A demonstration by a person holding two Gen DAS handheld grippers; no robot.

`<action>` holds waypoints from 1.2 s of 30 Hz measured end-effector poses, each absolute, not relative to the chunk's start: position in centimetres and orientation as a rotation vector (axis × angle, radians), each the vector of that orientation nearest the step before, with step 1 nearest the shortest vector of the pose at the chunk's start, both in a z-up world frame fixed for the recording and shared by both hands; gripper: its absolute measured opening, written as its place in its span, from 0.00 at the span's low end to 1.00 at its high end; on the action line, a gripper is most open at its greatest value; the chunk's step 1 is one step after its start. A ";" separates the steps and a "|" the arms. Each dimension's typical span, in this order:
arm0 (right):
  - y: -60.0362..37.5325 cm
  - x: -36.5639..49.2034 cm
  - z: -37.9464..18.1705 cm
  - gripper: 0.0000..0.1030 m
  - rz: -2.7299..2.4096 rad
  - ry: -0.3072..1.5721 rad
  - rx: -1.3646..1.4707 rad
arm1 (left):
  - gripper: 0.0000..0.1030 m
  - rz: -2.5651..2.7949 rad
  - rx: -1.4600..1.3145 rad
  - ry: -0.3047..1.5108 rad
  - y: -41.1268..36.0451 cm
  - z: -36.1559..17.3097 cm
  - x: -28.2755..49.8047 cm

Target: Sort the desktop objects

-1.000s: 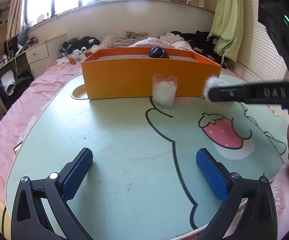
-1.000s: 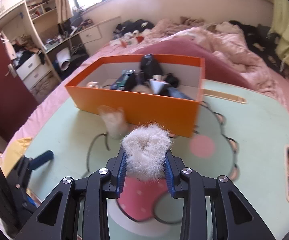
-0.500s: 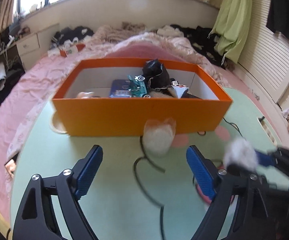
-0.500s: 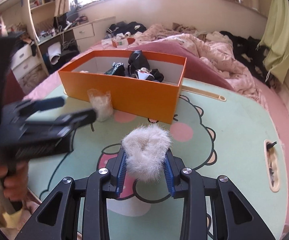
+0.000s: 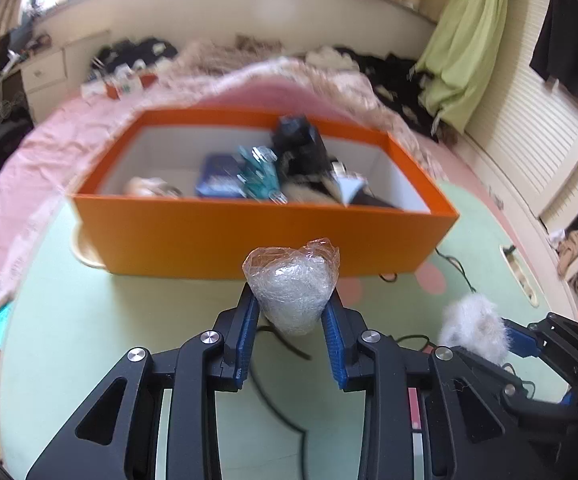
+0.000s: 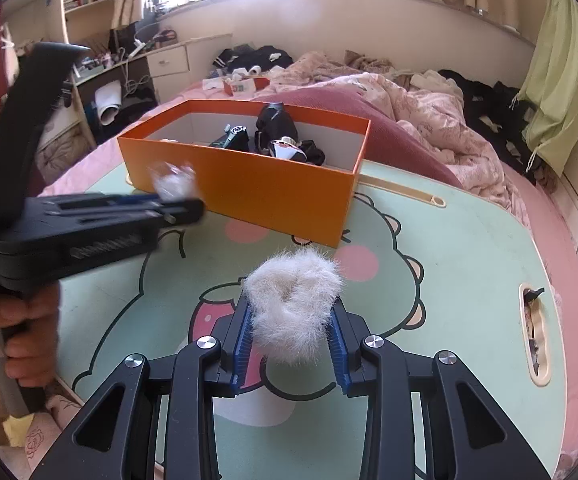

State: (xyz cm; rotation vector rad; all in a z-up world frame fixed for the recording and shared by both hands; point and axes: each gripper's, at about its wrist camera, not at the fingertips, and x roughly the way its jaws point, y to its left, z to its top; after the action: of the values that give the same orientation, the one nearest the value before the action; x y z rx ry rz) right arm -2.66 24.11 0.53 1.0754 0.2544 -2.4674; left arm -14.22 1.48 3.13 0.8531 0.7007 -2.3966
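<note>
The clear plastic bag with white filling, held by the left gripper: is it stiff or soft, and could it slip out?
The clear plastic bag probably is soft and light: its film is crinkled and it narrows between the left gripper pads. The smooth film may be slippery, and the pads hold only its lower part, so it could slide if squeezed loosely.

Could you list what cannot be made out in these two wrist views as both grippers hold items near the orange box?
- Left wrist view: the contents of the orange box are motion-blurred, so the items cannot be identified.
- Left wrist view: the right gripper is cut off by the frame edge.
- Right wrist view: the plastic-wrapped bundle in the left gripper is blurred.
- Right wrist view: the box's near wall hides its floor.
</note>
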 end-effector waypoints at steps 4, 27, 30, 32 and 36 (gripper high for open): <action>23.7 -2.7 0.9 0.32 -2.456 0.278 1.059 | 0.31 -2.403 0.786 0.732 0.3 4.4 -12.8; 22.4 -10.7 5.9 0.68 -2.399 -0.066 1.045 | 0.69 -2.383 0.726 0.861 -3.5 6.5 -11.4; 22.4 -7.5 4.8 0.77 -2.386 0.023 1.099 | 0.69 -2.354 0.823 0.734 0.4 5.3 -10.9; 22.6 -6.0 3.8 0.79 -2.358 0.053 1.131 | 0.69 -2.346 0.881 0.777 2.2 3.8 -10.3; 23.5 -4.0 0.8 0.81 -2.357 0.100 1.246 | 0.70 -2.269 0.942 0.737 4.1 1.4 -10.3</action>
State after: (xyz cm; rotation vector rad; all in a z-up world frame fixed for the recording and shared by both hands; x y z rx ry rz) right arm -3.99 23.51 0.79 1.2463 0.1002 -2.3571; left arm -10.32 4.14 1.41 0.9421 0.7368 -2.2691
